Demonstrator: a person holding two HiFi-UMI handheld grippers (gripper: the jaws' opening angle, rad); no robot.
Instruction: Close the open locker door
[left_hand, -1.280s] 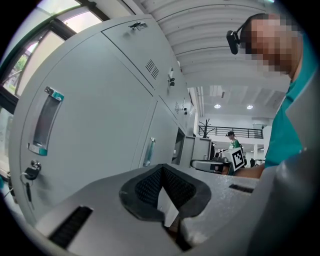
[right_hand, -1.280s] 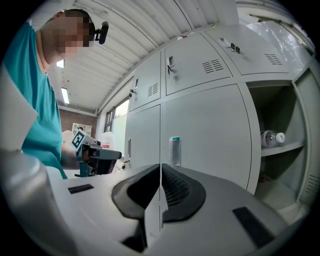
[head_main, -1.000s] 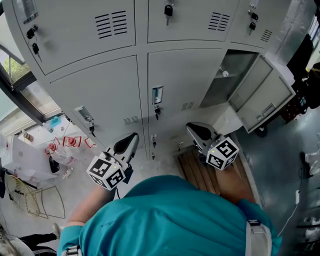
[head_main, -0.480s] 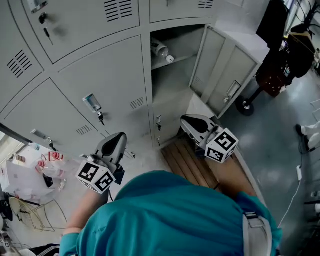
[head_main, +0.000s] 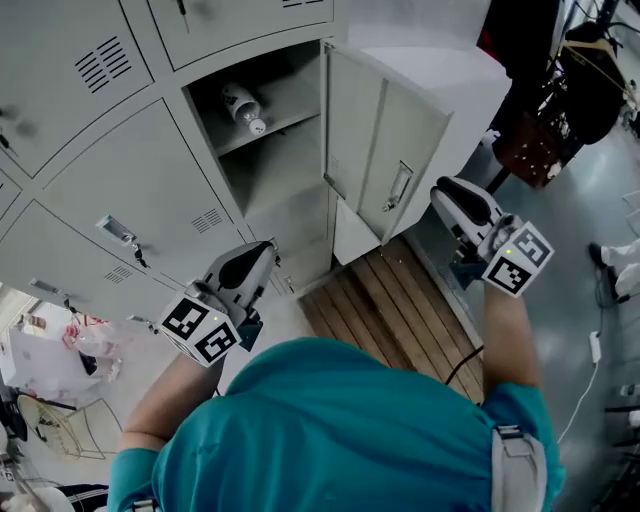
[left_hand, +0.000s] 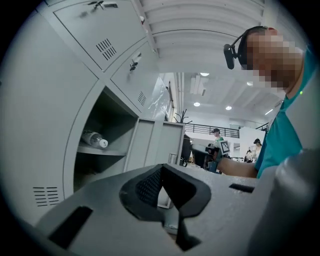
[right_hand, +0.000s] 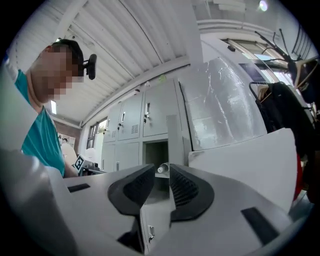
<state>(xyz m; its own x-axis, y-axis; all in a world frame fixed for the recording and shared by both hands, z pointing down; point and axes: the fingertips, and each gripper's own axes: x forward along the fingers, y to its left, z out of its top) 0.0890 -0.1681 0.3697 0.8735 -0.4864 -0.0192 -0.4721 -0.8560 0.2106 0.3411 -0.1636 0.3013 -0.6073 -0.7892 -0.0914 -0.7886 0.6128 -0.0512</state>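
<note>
In the head view the open locker (head_main: 262, 150) has a plastic bottle (head_main: 243, 105) lying on its shelf. Its grey door (head_main: 385, 160) swings out to the right, with the handle (head_main: 397, 187) on its face. My right gripper (head_main: 448, 196) hovers to the right of the door's free edge, apart from it. Its jaws are opening with nothing between them, and the door (right_hand: 176, 135) stands edge-on beyond my right gripper (right_hand: 161, 170). My left gripper (head_main: 266, 252) hangs below the compartment, shut and empty. The left gripper view has my left gripper (left_hand: 162, 169) below the bottle (left_hand: 94, 138).
Closed lockers (head_main: 110, 190) fill the wall to the left and above. A slatted wooden board (head_main: 385, 300) lies on the floor under the door. Dark clothes on a rack (head_main: 545, 110) stand at the right. Plastic bags (head_main: 60, 340) lie at the left. People (left_hand: 216, 142) stand far behind.
The view has swung so the open locker sits at upper centre. My right gripper has moved right and up, past the door's free edge. My left gripper has kept its place.
</note>
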